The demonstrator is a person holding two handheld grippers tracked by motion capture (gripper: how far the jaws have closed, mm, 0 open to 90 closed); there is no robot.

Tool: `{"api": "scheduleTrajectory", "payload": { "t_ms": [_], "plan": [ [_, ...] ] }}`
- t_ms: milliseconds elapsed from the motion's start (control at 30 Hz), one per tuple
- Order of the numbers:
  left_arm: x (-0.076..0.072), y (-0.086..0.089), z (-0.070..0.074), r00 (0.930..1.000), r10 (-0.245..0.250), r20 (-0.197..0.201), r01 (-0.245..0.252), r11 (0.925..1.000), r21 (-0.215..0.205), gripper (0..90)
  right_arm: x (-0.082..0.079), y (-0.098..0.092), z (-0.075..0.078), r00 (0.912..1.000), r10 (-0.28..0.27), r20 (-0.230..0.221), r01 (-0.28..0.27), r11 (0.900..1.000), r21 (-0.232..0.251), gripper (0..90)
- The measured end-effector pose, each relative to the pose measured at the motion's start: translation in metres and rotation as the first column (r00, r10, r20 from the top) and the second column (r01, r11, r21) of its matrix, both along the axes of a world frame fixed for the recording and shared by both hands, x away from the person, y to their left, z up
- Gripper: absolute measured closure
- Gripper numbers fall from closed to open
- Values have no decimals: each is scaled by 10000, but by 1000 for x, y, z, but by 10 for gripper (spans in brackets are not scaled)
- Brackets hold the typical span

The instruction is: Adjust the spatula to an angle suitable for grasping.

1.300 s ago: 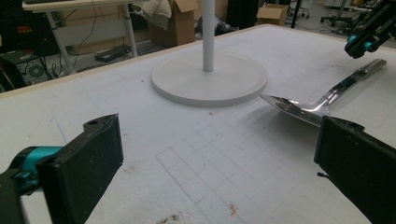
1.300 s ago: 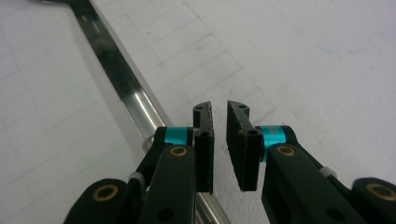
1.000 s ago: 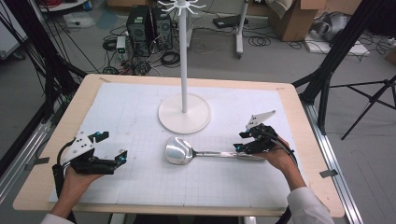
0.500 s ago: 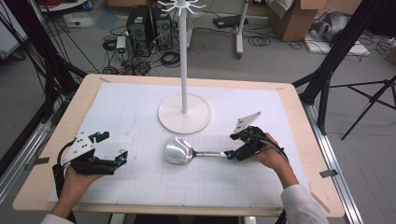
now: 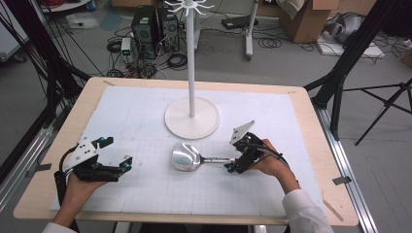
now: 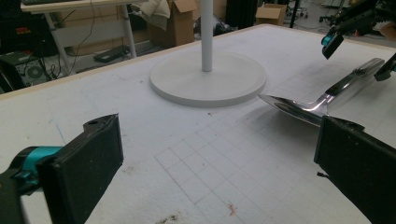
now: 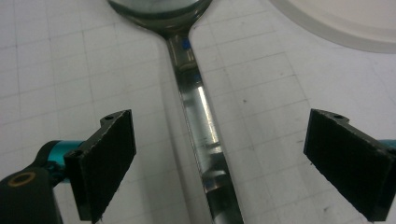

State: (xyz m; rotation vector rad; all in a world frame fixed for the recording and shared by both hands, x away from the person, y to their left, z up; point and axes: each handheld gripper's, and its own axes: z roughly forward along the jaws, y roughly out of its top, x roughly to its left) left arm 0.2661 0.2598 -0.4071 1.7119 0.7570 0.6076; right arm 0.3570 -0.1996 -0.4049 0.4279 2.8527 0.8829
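High view: one polished metal ladle lies flat mid-worktop, bowl just in front of the round white stand base; the stand's hooked top is cut off by the frame. Handle end is hidden under the right gripper, jaws apart astride it. Left gripper, near the front left corner, gapes empty.

Left gripper view: one ladle, bowl partly hidden behind the black jaw.

Right gripper view: the smooth, reflective handle runs between two textured pads, untouched; bowl cropped.
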Motion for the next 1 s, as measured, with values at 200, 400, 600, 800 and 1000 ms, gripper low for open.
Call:
{"api": "scheduleTrajectory", "payload": {
  "t_ms": [200,400,600,800,1000],
  "plan": [
    [0,0,0,10000,-9,-22,9,10000,-40,18,1,5,-7,9994,357,40,-355,9983,-466,173],
    [0,0,-1,10000,-34,-41,34,10000,-39,18,2,8,-12,9988,494,-48,-496,9971,-578,307],
    [1,0,-1,10000,16,-48,-16,10000,-81,18,4,0,-11,9985,453,-318,-474,9965,-684,388],
    [0,-1,-1,10000,-21,-54,21,10000,-31,18,4,-4,-9,9980,588,-235,-604,9954,-742,480],
    [0,0,-1,10000,4,-65,-4,10000,-66,18,5,-2,-12,9977,648,-220,-666,9933,-942,554]
  ]
}}
